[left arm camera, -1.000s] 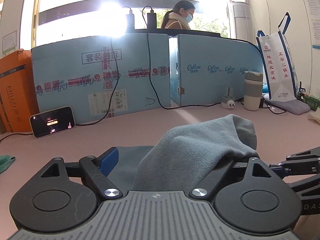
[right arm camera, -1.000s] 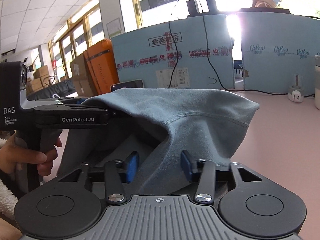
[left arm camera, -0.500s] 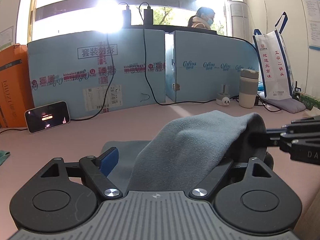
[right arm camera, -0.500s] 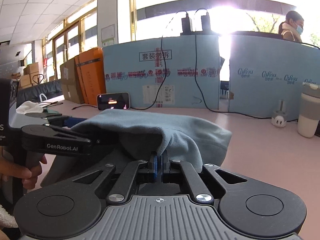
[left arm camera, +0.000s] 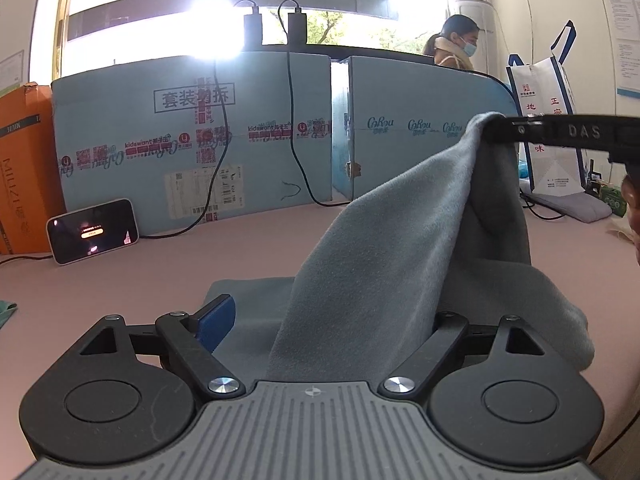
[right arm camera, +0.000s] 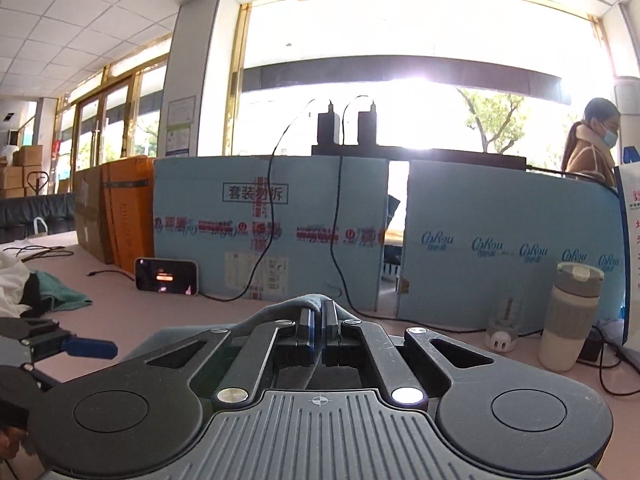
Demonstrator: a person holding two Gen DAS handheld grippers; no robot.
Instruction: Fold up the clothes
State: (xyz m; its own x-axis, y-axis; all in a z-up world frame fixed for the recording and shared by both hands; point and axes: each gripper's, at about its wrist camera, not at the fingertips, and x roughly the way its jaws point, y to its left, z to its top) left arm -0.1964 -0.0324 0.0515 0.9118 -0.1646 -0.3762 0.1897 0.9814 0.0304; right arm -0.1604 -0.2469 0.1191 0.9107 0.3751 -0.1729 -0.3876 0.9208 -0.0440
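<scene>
while the grey cloth (left arm camera: 404, 248) hangs from the right gripper (right arm camera: 319, 320), clamped on one raised corner, its lower part rests on the pink table (left arm camera: 168, 268). left gripper (left arm camera: 320, 320): jaws opening, cloth draped between them, not pinched. advice: close on the edge first, then carry both corners level.

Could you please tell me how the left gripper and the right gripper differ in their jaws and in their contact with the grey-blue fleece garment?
The left gripper has its jaws wide and opening; the right gripper is shut. The grey-blue fleece garment drapes loosely across the left gripper, while the right gripper pinches an edge of it. The left gripper sits low near the pink table; the right gripper holds the fabric raised. Both are black with blue pads.
</scene>
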